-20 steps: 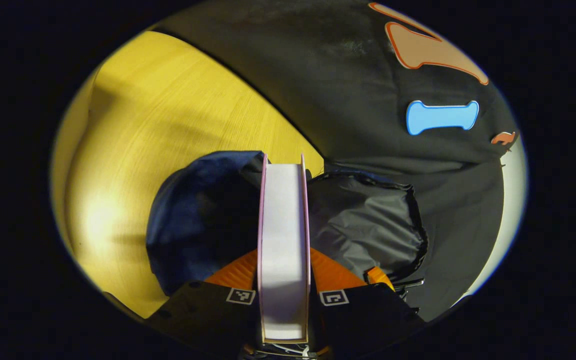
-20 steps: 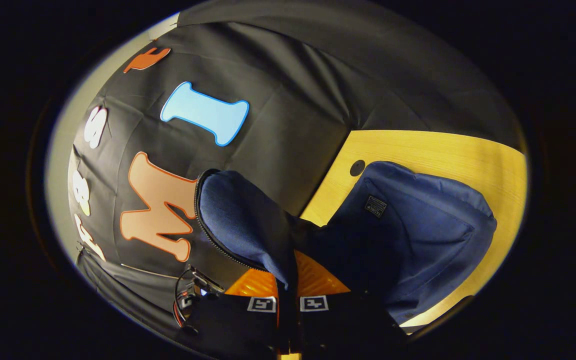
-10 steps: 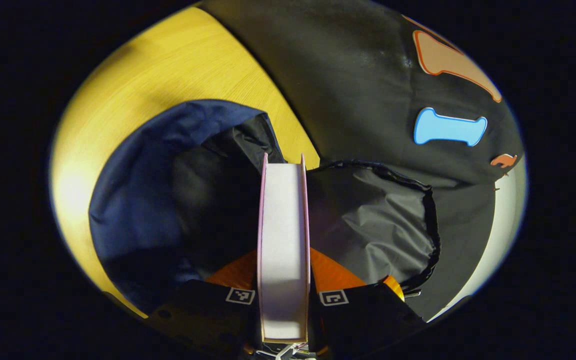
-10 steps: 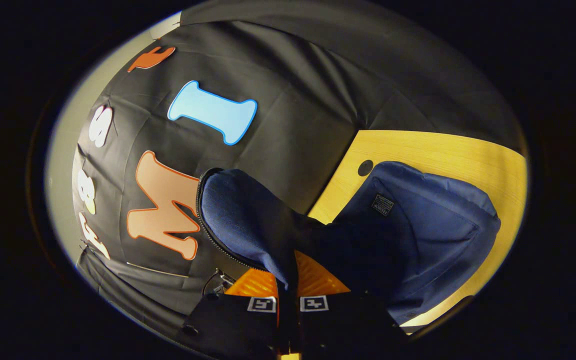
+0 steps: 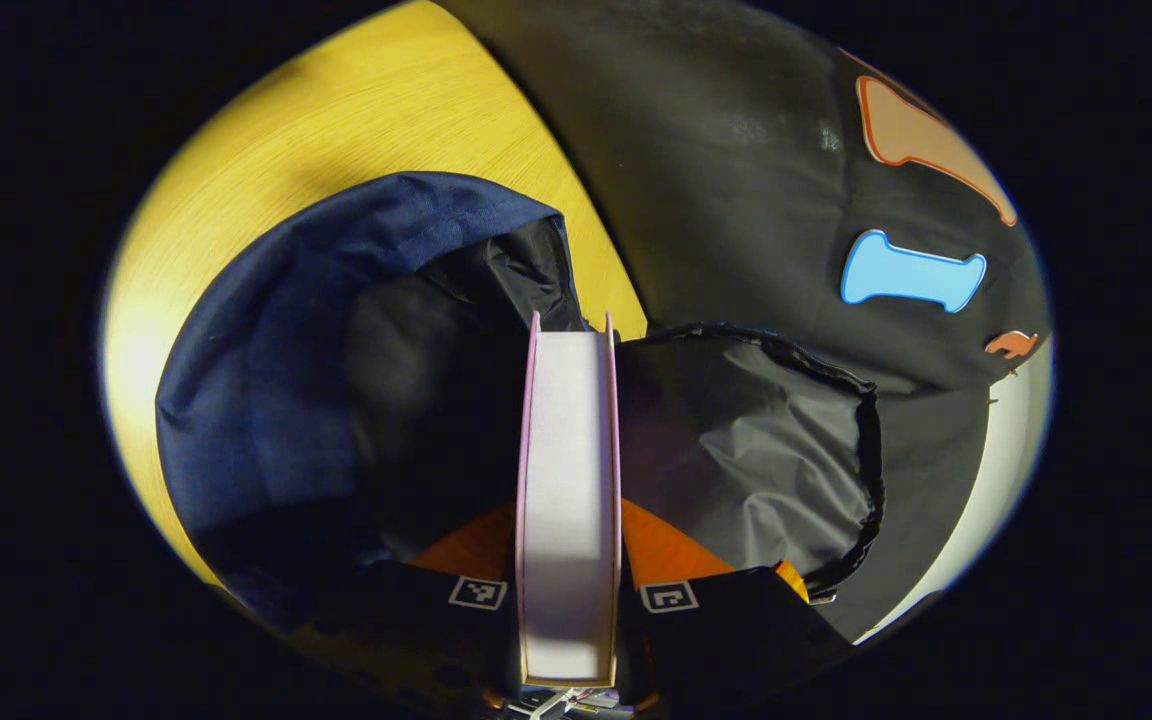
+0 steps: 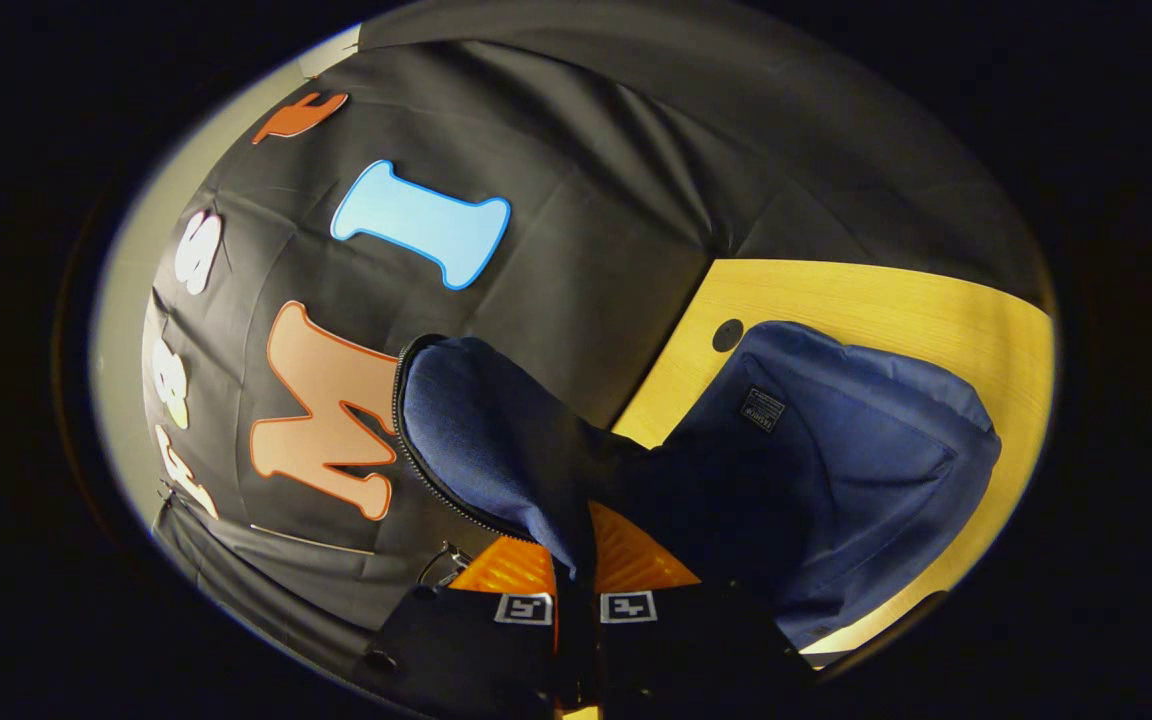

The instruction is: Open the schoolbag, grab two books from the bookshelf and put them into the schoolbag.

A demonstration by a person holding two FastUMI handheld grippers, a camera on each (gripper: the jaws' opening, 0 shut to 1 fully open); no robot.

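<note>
Schoolbag (image 5: pixel 266 380), dark blue, is seen lying on the yellow wooden table (image 5: pixel 356 110) with its mouth held wide; a dark lining (image 5: pixel 746 450) is exposed, and the interior is too dark for any contents to be made out. A book (image 5: pixel 568 500) with pinkish covers and pale page edges is clamped upright between both fingers of the left gripper (image 5: pixel 568 600), its far end positioned at the bag opening, between the blue shell and the lining.

In the right gripper view, the zippered flap (image 6: pixel 486 440) of the schoolbag is pinched between the two fingers of the right gripper (image 6: pixel 576 590) and held raised against the booth wall, while the bag's body (image 6: pixel 856 470) rests on the table (image 6: pixel 896 300). A small dark label (image 6: pixel 762 408) is sewn on the bag body; its writing is too small to be read. A round hole (image 6: pixel 727 334) is seen in the tabletop just beside the bag.
</note>
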